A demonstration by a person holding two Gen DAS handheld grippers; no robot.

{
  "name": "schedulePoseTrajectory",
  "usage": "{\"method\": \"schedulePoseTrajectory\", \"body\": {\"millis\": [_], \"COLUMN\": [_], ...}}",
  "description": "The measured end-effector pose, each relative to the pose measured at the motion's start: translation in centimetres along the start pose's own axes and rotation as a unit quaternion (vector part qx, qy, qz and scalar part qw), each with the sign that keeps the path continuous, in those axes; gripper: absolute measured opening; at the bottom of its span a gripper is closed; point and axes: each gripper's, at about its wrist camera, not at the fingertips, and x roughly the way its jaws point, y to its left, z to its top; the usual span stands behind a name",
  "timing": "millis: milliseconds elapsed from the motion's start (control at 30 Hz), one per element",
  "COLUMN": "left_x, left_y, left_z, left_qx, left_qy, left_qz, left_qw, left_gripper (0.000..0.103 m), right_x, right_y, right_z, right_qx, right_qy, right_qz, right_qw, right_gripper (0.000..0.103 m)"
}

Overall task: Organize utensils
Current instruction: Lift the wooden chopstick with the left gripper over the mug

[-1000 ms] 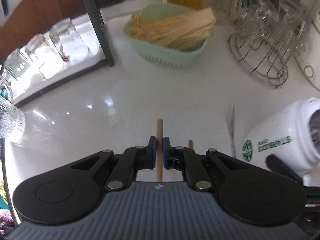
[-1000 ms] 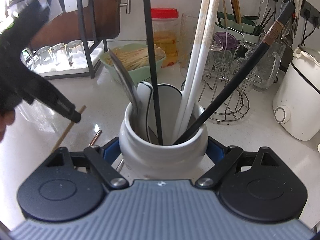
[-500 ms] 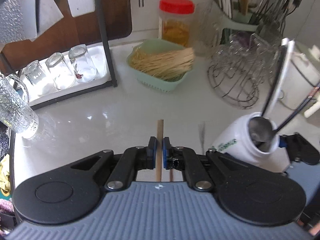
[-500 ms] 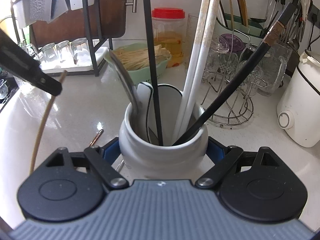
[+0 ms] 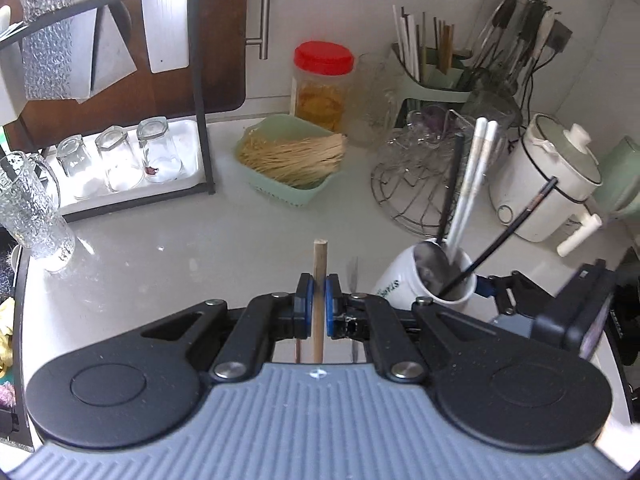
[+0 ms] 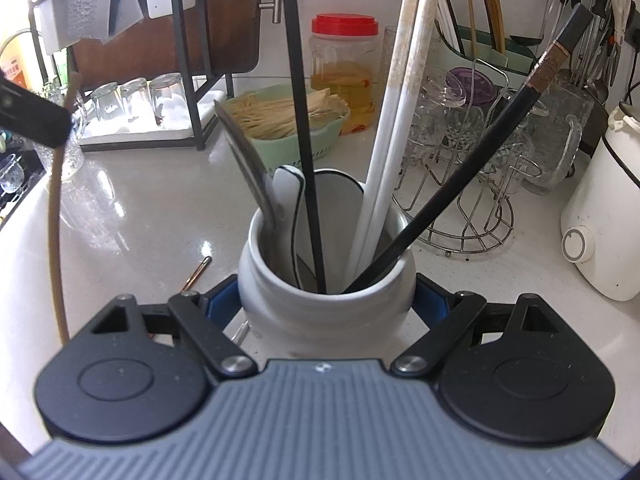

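Chopstick [image 5: 319, 280] is clamped upright in your left claw [image 5: 318, 300] above the table [image 5: 200, 248]; your right claw [image 6: 326, 304] grips the jar [image 6: 326, 308].

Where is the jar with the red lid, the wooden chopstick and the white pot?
Jar with the red lid [image 5: 324, 56], left wrist view, on its lid.
Wooden chopstick [image 5: 319, 264], left wrist view, on its upper shaft.
White pot [image 6: 324, 308], right wrist view, on its front wall.
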Motion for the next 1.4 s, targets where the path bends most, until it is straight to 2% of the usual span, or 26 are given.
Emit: {"method": "schedulePoseTrajectory", "body": {"millis": [300,733,1033,1400], "left_x": [-1.8,-4.9,-9.0,-13.5], "left_y": [-0.2,-1.9,-3.9,-7.4], "left_z": [-0.2,1.2,3.6,6.9], "left_qx": [0.003,0.020,0.053,0.101], "left_qy": [-0.015,-0.050,-0.074,-0.105], "left_qz": [-0.027,-0.031,-0.031,-0.057], "left_qw": [0.9995,0.9981,0.9954,0.9877], "left_gripper": [0.007,0.007,0.007,0.007], "right_x": [-0.1,-0.1,-0.2,-0.3], "right_y": [-0.3,-0.5,-0.5,-0.3], "right_z": [0.0,-0.2,-0.4,-0.6], "right_qx": [-0.005,-0.014,-0.013,-0.010], "right_qy": [0.000,-0.006,-0.011,-0.014], "right_qz": [0.011,0.019,0.020,0.019], "right_qw": [1.000,1.000,1.000,1.000], "right_gripper": [0.091,0.091,0.091,0.091]}}
